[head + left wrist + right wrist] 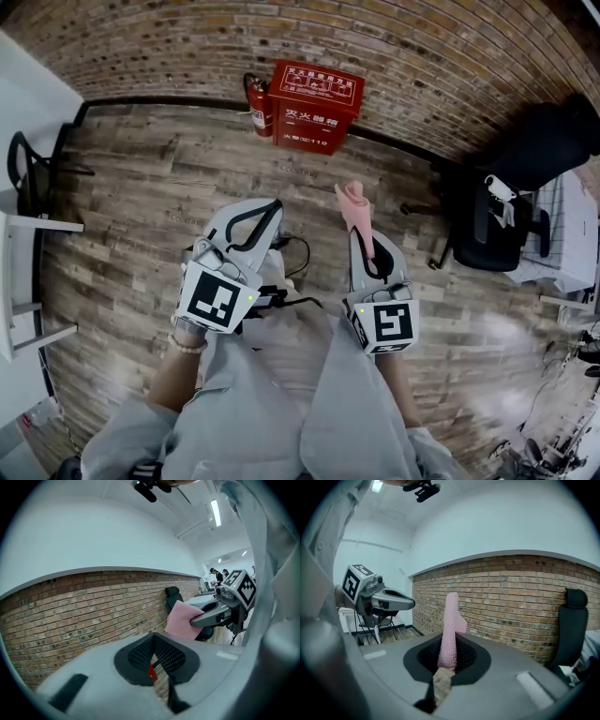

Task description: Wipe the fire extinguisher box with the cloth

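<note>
A: Head view first: the red fire extinguisher box (316,105) stands on the wooden floor (141,187), right up against the foot of the brick wall (169,47).

B: And a red fire extinguisher (258,105) stands just beside it, on its left. Both tools are well apart from the box, held out low in front of the person.

A: Look at the right gripper (361,236). Its jaws are clamped on the pink cloth (353,202), which sticks out past the tips toward the box.

B: Its own view confirms it. The cloth (450,630) is pinched between the 2 dark pads and rises upright in a narrow strip, with brick behind it.

A: The left gripper (270,208) is next to it and carries nothing.

B: Agreed. In the left gripper view the pads meet with nothing between them, and only a thin sliver of red shows through the slit below. That same view catches the right gripper (194,619) off to the side, with the cloth (180,620) in its tips.

A: A black office chair (506,220) stands over on the right, away from the box
</note>
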{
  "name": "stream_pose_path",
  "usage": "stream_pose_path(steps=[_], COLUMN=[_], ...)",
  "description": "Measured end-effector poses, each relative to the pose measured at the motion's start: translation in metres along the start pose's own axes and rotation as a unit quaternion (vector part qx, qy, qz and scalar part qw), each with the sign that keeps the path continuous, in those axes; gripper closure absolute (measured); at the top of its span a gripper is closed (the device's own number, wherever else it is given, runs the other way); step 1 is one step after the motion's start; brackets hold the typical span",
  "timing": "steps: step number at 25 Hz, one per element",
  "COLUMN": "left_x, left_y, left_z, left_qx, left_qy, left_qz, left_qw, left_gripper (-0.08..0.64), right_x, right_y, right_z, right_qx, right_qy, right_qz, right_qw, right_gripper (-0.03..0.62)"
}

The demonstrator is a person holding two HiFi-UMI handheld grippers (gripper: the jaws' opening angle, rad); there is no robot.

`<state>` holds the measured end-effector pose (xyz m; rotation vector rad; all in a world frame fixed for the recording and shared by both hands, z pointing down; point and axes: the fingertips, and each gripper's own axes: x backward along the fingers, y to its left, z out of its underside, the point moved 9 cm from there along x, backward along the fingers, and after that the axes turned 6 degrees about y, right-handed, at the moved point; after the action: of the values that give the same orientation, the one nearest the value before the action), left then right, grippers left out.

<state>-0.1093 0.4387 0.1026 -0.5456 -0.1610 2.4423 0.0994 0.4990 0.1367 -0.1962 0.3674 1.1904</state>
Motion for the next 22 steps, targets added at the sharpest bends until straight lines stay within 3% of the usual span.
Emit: stream_pose_path(steps=[6, 16, 22], left_x=[-0.034, -0.117, -0.156], left_y=[0.033, 0.144, 0.199], left_z=[0.000, -0.016, -0.014], left_qx=[0.000, -0.028, -0.020], left_qy=[-0.008, -0.024, -0.022], left_qz=[0.010, 0.043, 0.069], left_qw=[0.9999, 0.9984, 0.9972], left_gripper=[0.561, 0.561, 0.561], right_x=[-0.034, -0.143, -0.202], right_y=[-0.018, -0.059, -0.070], right_z=[-0.012, -0.072, -0.099], right_qx=[-0.001, -0.008, -0.016], right_qy=[0.000, -0.014, -0.004], right_qz=[0.012, 0.035, 0.041], right_qw=[1.000, 0.999, 0.999], right_gripper=[0.574, 0.574, 0.574])
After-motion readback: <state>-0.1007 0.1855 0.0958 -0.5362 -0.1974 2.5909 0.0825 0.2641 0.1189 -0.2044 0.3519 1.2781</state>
